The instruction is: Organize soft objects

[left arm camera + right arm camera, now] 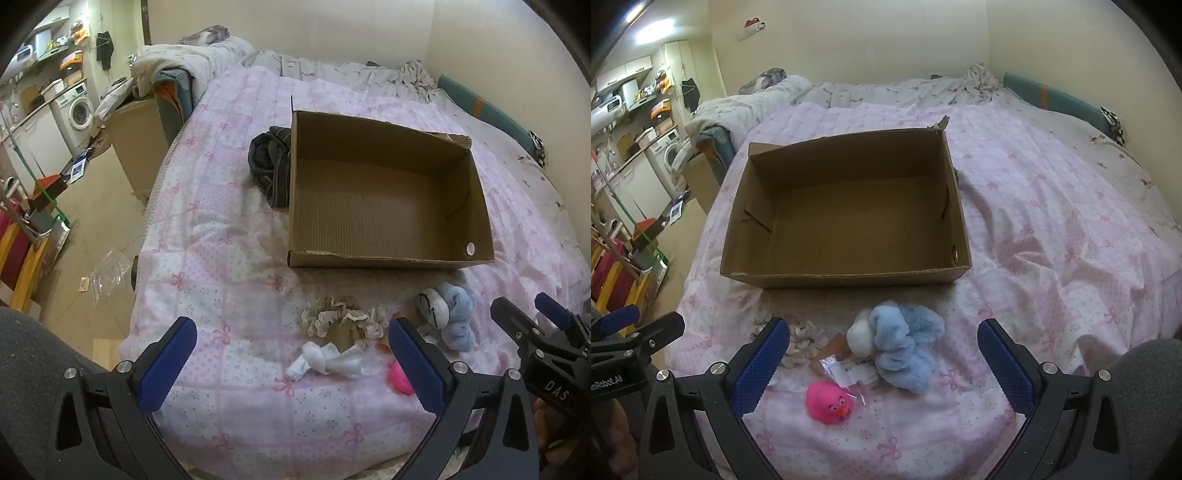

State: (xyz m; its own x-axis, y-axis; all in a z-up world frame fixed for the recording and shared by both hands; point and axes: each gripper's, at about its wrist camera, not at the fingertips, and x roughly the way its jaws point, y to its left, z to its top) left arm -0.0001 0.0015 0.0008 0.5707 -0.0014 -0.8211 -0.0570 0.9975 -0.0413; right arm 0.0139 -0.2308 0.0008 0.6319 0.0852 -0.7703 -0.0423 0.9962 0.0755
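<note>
Sitting empty on bedspread [1052, 206]: cardboard box [846, 275]

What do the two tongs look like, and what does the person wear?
Both the left tongs and right tongs have black angular frames with silver screws and two flat fingers covered in blue ribbed pads. White lettering marks the bodies: "DAS" on the right one, "nRobot.AI" on the left. The person wears dark grey fabric.

An open, empty cardboard box [846, 275] is set on the bed; a blue-and-white plush toy [901, 350], a pink duck [827, 402], a lace scrunchie [343, 321] and a crumpled white cloth [325, 360] are laid before it; dark folded clothing [269, 170] is pressed against its left wall.
</note>
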